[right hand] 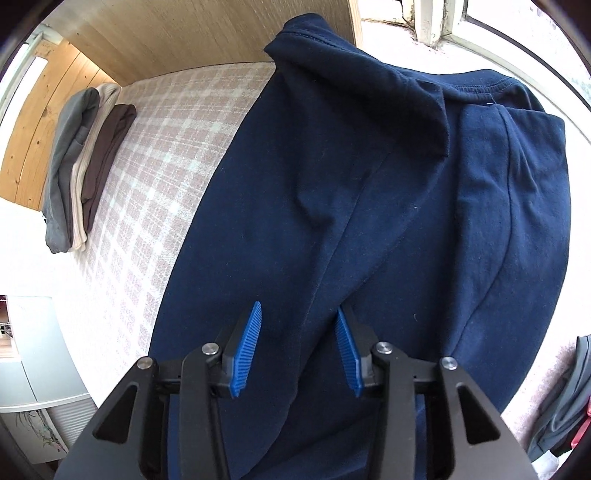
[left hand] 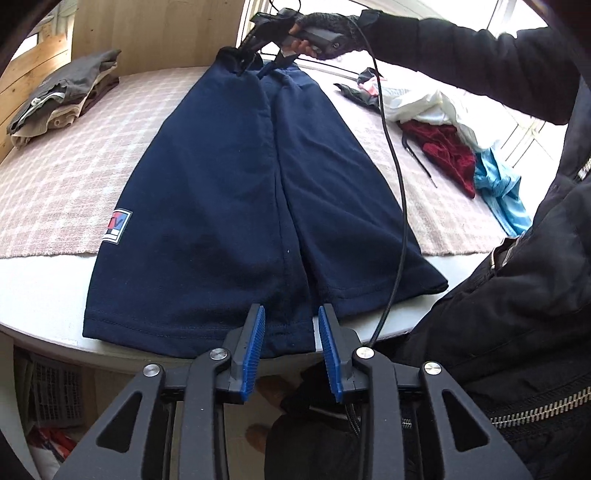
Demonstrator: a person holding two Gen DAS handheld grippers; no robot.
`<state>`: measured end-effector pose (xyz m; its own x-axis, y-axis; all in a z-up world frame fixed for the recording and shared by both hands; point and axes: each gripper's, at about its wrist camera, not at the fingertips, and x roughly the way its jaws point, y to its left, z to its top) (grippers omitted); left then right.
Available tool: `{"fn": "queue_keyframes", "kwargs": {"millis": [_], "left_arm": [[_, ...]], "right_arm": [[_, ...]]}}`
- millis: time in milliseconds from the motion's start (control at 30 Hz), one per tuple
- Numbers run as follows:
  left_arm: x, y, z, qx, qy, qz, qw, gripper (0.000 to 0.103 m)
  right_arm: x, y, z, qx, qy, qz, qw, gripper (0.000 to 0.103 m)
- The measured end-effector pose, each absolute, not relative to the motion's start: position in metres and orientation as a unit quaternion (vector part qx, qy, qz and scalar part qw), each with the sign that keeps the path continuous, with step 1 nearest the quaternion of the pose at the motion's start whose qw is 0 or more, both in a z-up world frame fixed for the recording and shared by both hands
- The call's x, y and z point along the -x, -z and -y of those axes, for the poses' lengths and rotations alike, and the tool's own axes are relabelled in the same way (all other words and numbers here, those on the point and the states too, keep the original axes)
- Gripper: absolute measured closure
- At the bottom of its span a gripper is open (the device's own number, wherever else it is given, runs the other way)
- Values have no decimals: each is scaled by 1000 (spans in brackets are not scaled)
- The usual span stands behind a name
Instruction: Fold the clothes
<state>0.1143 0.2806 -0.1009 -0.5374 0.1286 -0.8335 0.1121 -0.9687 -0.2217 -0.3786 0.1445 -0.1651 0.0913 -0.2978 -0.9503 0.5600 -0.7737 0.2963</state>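
One navy shirt (left hand: 236, 192) lies flat along the middle of the desk (left hand: 40, 291), both sides folded inward, its hem at the near edge and one small patch (left hand: 119, 225) on its left side. Two grippers work it: the left gripper (left hand: 290, 325) hovers over the hem, jaws apart with nothing between them; the right gripper (right hand: 297, 332), in a gloved hand (left hand: 325, 33), is at the collar end, jaws apart over the cloth without pinching it. One stack (right hand: 85, 170) of three folded garments sits far left; one loose heap (left hand: 454, 133) of white, red and light blue clothes lies right. A pink checked cloth (left hand: 74, 162) covers the white desk; wood panelling (right hand: 184, 33) and a window (right hand: 436, 22) stand behind
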Motion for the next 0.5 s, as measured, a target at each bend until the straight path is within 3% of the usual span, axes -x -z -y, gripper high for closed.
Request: {"fn": "queue_keyframes", "kwargs": {"millis": [200, 267, 300, 367, 500], "left_arm": [[-112, 109, -294, 500, -863, 68, -3, 74], [-113, 109, -295, 501, -864, 57, -6, 80], [-113, 109, -293, 502, -863, 58, -8, 94], [-115, 109, -287, 503, -861, 74, -5, 99], [-122, 104, -274, 492, -863, 118, -3, 100]], "right_arm": [[374, 166, -141, -660, 674, -107, 314, 62], [370, 166, -140, -652, 681, -116, 313, 63], [368, 167, -139, -647, 685, -122, 313, 72], [365, 167, -138, -640, 690, -131, 312, 93], [364, 161, -140, -636, 692, -113, 323, 96]]}}
